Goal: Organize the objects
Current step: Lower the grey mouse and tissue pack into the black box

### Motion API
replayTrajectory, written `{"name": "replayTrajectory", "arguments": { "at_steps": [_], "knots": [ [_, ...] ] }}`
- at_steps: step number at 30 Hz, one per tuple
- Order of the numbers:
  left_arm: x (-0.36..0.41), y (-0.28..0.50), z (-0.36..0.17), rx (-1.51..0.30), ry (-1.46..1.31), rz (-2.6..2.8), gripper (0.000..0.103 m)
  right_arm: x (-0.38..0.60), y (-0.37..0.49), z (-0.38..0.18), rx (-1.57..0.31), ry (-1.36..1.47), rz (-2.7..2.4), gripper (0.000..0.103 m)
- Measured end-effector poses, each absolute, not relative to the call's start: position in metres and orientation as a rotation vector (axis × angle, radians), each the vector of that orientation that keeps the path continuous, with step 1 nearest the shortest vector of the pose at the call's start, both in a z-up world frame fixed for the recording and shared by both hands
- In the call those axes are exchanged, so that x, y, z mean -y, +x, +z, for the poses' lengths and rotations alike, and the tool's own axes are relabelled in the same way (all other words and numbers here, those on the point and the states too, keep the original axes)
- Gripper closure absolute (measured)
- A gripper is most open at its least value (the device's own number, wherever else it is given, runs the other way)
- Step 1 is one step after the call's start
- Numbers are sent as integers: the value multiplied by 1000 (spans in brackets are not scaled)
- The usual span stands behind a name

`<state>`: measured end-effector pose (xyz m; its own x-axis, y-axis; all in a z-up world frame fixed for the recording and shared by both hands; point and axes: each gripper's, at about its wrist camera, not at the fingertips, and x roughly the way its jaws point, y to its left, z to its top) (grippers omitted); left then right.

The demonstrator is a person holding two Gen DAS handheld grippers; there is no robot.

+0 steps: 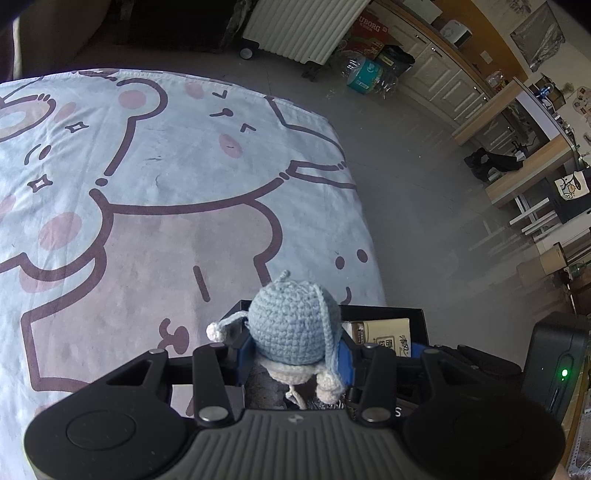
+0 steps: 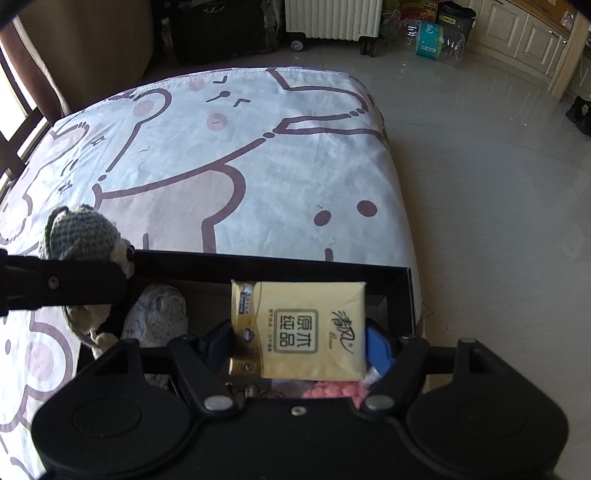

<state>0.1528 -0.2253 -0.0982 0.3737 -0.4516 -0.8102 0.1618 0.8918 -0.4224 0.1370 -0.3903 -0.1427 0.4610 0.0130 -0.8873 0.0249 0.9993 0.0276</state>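
Note:
My left gripper (image 1: 295,347) is shut on a light blue crochet doll (image 1: 291,325) and holds it at the near left corner of a black box (image 1: 384,310). My right gripper (image 2: 299,343) is shut on a yellow tissue pack (image 2: 306,325), held flat over the open black box (image 2: 295,267). The same pack (image 1: 388,334) shows inside the box rim in the left wrist view. In the right wrist view the crochet doll (image 2: 85,236) appears at the left, partly behind a black bar.
The box sits near the right edge of a bed cover with a cartoon print (image 2: 221,155). Inside the box lie a white knitted item (image 2: 159,314) and something pink (image 2: 332,391). Grey floor (image 2: 498,184) lies to the right, with a white radiator (image 2: 332,18) beyond.

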Motion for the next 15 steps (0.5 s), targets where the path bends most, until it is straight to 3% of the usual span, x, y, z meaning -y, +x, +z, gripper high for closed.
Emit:
{"name": "replayTrajectory", "arguments": {
  "at_steps": [5,7,9,12,15],
  "knots": [
    [229,151,-97,-1123,-288,-411,58,392,135,-137,-1091,57,-8,26],
    [230,150,-96,-1121,-287,-414,58,392,133,-133,-1082,75,2,16],
    [230,149,-96,-1119,-286,-417,58,391,131,-128,-1063,72,-8,14],
    [230,149,-95,-1117,-292,-425,58,392,130,-123,-1052,68,-31,15],
    [231,149,-95,-1115,-308,-437,58,397,127,-118,-1047,101,-28,24]
  ]
}}
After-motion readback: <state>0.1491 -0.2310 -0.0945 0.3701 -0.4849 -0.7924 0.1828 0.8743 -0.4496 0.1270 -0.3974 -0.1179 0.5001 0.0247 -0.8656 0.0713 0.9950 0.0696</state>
